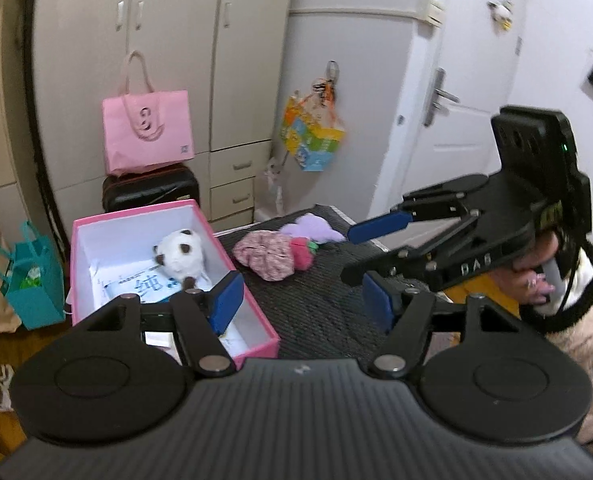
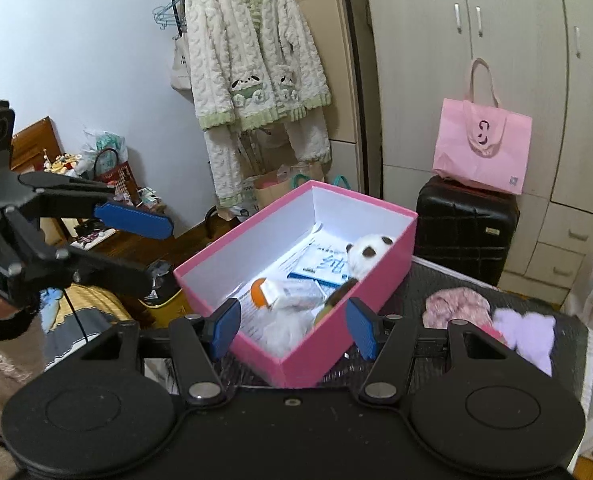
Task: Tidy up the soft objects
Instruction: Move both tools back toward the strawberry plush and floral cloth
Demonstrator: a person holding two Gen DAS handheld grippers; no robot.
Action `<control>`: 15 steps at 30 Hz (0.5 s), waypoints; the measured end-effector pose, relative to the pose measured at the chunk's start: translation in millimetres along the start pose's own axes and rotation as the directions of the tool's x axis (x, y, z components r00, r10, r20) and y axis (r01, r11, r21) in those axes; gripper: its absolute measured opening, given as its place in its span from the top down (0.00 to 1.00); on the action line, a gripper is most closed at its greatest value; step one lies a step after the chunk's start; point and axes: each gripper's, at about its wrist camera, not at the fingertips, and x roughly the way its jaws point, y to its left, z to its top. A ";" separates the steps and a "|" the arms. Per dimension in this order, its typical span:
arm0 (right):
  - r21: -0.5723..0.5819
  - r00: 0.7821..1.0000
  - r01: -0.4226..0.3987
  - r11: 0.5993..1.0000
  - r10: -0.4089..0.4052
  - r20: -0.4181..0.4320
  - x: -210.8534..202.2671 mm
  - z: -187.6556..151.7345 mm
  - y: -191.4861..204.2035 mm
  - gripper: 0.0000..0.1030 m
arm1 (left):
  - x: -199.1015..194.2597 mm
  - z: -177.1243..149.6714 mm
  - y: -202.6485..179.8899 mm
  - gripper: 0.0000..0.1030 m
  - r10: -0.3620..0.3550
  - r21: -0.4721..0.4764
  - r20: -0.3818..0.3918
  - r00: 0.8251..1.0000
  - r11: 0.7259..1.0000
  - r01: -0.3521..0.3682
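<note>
The dark bench (image 1: pixel 320 304) holds a pink box (image 2: pixel 332 344). Both hand-held grippers, left (image 1: pixel 302 300) and right (image 2: pixel 292 326), are spread wide and hold nothing. The purple toy (image 2: pixel 530 334) beside the box sits near the bench edge, so a bump could knock it off.

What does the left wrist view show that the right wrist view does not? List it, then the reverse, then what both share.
Only the left wrist view: the white door, the colourful bag hanging beside it and the teal bag on the floor.

Only the right wrist view: the fluffy pyjamas on a hanger and an orange item in the box.

Both: the pink box holding the panda plush, the floral cloth and purple plush on the dark mat, the pink tote, and both open, empty grippers.
</note>
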 end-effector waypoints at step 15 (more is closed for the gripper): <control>-0.060 0.988 0.135 0.989 -0.130 0.082 -40.0 -76.9 -20.6 0.38 | 28.0 -21.1 -65.1 0.36 -0.106 0.019 0.062 0.992 0.994 0.105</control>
